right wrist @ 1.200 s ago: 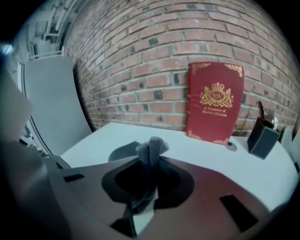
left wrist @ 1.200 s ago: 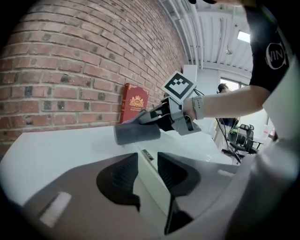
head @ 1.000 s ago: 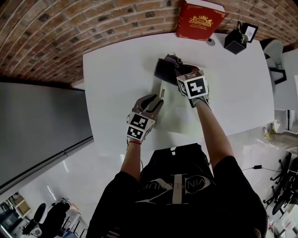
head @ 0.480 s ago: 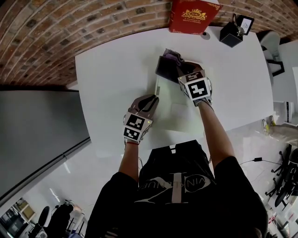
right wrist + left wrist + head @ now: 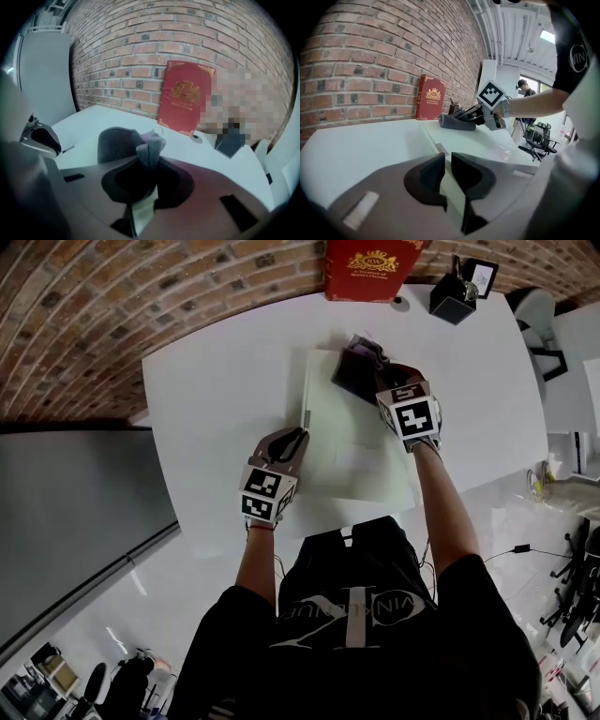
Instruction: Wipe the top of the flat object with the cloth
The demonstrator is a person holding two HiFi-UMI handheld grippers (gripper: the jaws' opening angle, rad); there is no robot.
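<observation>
Plenty of room on this one. The board [image 5: 349,442] lay flat in the middle of the white desk [image 5: 211,404], long edges running away from the person. There was wide bare desk to its left and a good strip to its right too. Its near edge sat close to the desk's near edge. At the far edge a red book [image 5: 361,268] stood against the brick wall [image 5: 131,296] with a black box [image 5: 461,292] beside it. Both were well apart from the board, so nothing crowded the top.

The left tongs [image 5: 446,165] had just been closing, and the jaws were down to a thin gap. The board's left edge sat between them, about halfway along, and the pads looked pressed on it from above and below.

The right tongs [image 5: 149,166] were clamped on the dark grey cloth [image 5: 358,369]. A bunched fold stuck up between the jaws, and the rest spread out ahead of them.

The cloth sat on top of the board at its far end, toward the right. That put it just past the right tongs and well away from the left ones. Most of the top nearer the person was bare, apart from a small pale label around the middle.
</observation>
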